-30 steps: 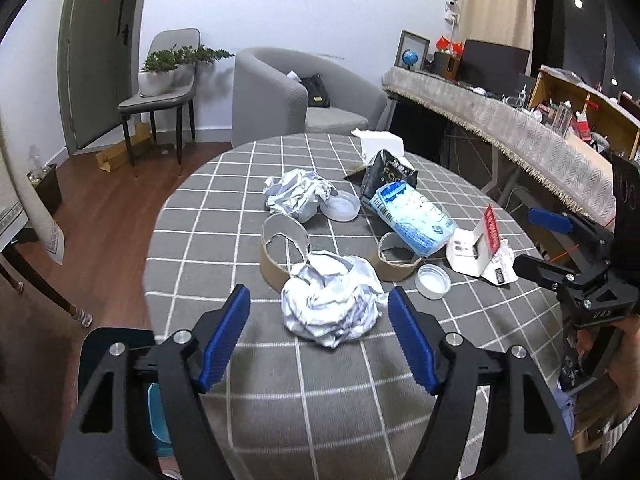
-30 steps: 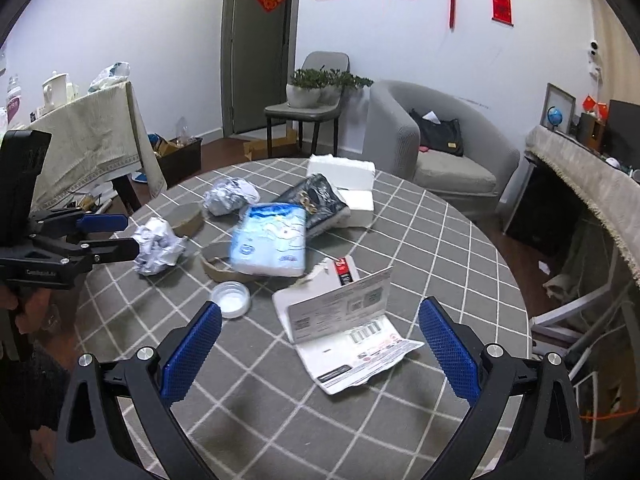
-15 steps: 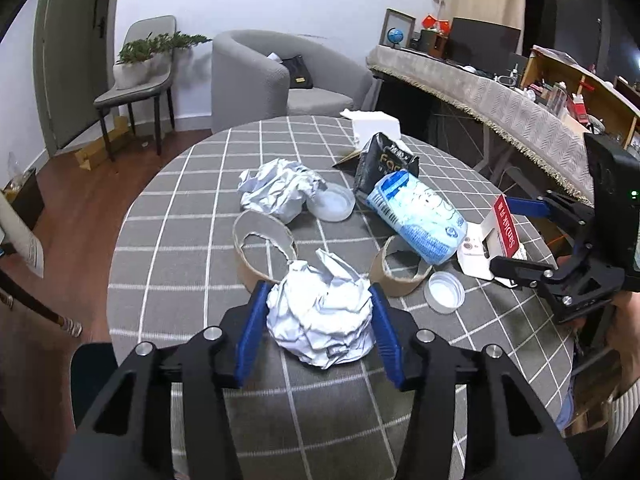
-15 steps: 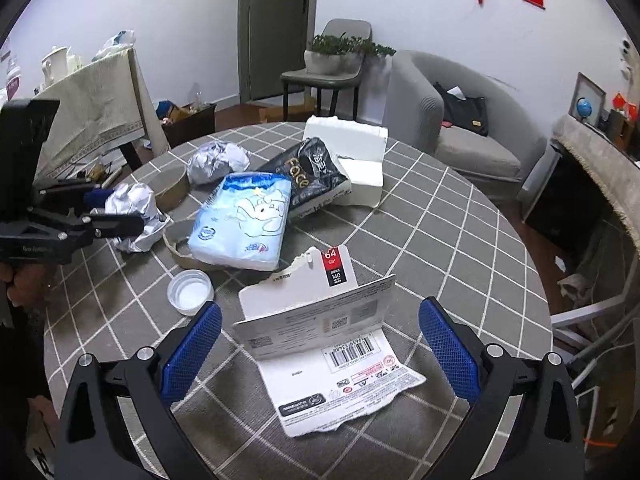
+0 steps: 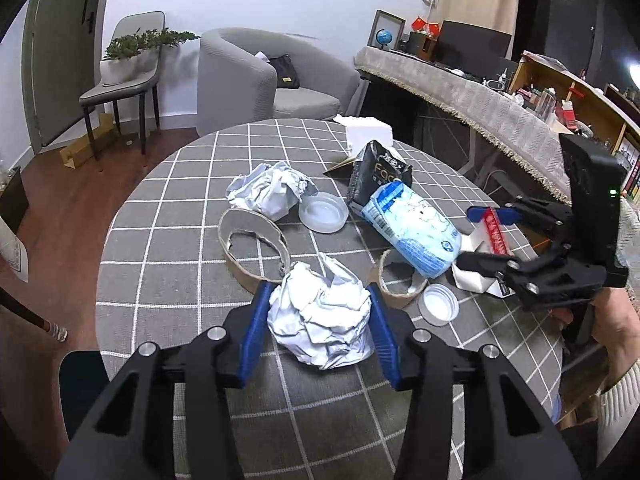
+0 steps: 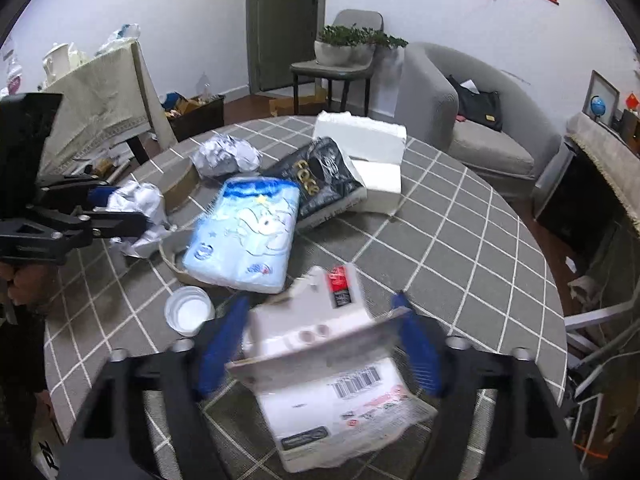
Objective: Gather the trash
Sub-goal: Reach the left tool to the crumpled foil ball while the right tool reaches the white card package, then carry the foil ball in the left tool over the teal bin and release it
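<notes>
Grey checked cloth covers the round table, which is taken as the landmark; all trash is still lying on it, nothing collected yet.

Step in hand, judged: first pickups, both grippers at once.
- Left gripper: jaws narrowed and still closing slightly, blue pads pressed on both flanks of the crumpled paper ball at the table's near edge. Grip looks made; the ball is still resting on the cloth.
- Right gripper: jaws closing around the torn white carton at the table's near-right edge. Carton is between the pads, but the frame is motion-blurred there and firm contact cannot be confirmed.

Next move, judged: both pieces to be lifted clear and carried to a bin; none is identified with certainty. The carton's loose barcode flap should be watched, as thin card may fold or slip under a side squeeze.

Materials, largest to smallest:
- White foam block, far side of table: rigid, chunky, broken edges.
- Blue tissue pack, table centre: soft, glossy film, pillow-shaped.
- Black foil bag, behind the tissue pack: crinkled, shiny.
- Second paper ball, left of centre: creased, light.
- Cardboard ring, beside the gripped ball: brown, flattened oval.
- Plastic lid, right of the gripped ball: white, shallow, round.
</notes>
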Demonstrator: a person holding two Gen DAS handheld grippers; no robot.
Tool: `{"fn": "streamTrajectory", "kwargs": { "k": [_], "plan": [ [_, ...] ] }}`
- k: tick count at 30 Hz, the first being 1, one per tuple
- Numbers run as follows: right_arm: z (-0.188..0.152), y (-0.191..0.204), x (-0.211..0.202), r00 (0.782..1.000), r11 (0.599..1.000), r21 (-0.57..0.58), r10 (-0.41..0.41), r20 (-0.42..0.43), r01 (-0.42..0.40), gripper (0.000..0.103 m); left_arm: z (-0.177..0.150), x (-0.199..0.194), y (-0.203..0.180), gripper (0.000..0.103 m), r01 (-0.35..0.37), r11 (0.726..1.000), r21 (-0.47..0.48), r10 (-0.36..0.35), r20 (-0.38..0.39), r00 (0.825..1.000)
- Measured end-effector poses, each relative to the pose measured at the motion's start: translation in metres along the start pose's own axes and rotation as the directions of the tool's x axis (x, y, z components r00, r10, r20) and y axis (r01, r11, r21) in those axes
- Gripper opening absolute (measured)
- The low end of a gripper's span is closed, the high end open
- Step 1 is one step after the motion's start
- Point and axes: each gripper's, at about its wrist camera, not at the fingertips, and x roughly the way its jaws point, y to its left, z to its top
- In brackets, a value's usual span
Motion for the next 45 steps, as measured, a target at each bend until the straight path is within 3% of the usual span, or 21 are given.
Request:
{"fn": "streamTrajectory", "kwargs": {
  "k": [9, 17, 24, 33, 45],
  "plan": [
    [-0.002, -0.005, -0.020, 0.998, 0.998, 0.046, -0.051, 0.033, 0.049, 0.071, -0.008, -0.016, -0.004, 0.050, 0.026, 1.000, 0.009, -0.026, 0.014, 1.000],
    [0.002, 0.010, -0.045, 0.990, 0.994, 0.073, -0.086, 0.109, 0.079, 0.071, -0.019, -0.043, -0.001, 0.050, -0.005, 1.000, -0.002, 0.005, 0.068, 0.998],
    [0.021, 0.043, -0.047, 0.986, 0.996, 0.082, -0.033, 0.166, 0.020, 0.071, -0.024, -0.070, 0.011, 0.050, -0.060, 0.998, -0.008, 0.060, 0.130, 0.990],
    [0.055, 0.087, -0.035, 0.971, 0.993, 0.087, 0.055, 0.232, -0.077, 0.072, -0.030, -0.096, 0.067, 0.050, -0.168, 0.982, -0.088, 0.181, 0.170, 0.969],
    [0.098, 0.167, 0.003, 0.961, 0.984, -0.004, 0.176, 0.214, -0.179, 0.072, -0.057, -0.101, 0.144, 0.050, -0.292, 0.943, -0.161, 0.304, 0.061, 0.951]
  ]
}}
